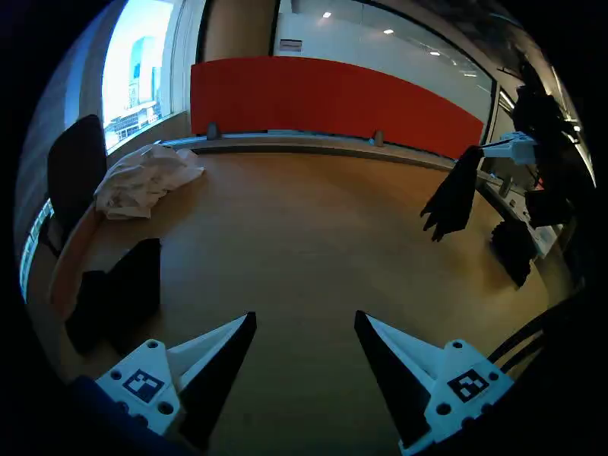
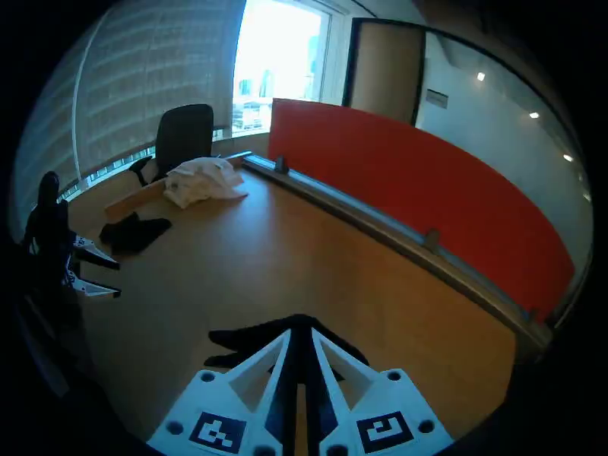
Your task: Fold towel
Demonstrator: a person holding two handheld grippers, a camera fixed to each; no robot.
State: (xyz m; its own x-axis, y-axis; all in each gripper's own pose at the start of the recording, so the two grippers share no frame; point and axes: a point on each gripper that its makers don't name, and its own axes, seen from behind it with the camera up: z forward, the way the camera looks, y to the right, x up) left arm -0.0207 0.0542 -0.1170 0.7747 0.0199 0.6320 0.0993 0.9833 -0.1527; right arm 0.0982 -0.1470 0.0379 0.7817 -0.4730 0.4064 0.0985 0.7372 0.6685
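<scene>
A black towel [image 1: 454,196] hangs limp in the air over the right side of the wooden table [image 1: 319,220], with my right gripper [image 1: 488,150] pinching its top edge. In the right gripper view the fingers are shut on that towel [image 2: 245,339], and my right gripper [image 2: 302,340] holds it above the table [image 2: 266,251]. My left gripper [image 1: 303,319] is open and low over the table's near edge, with nothing between its fingers. From the right gripper view my left gripper [image 2: 114,278] stands far left, open.
A crumpled white cloth pile [image 1: 144,182] [image 2: 201,179] lies at the table's far corner by the window. Another black cloth [image 1: 118,292] [image 2: 134,231] lies near the left edge. A red divider [image 1: 334,99] runs along the back, and a black chair [image 2: 182,137] stands behind.
</scene>
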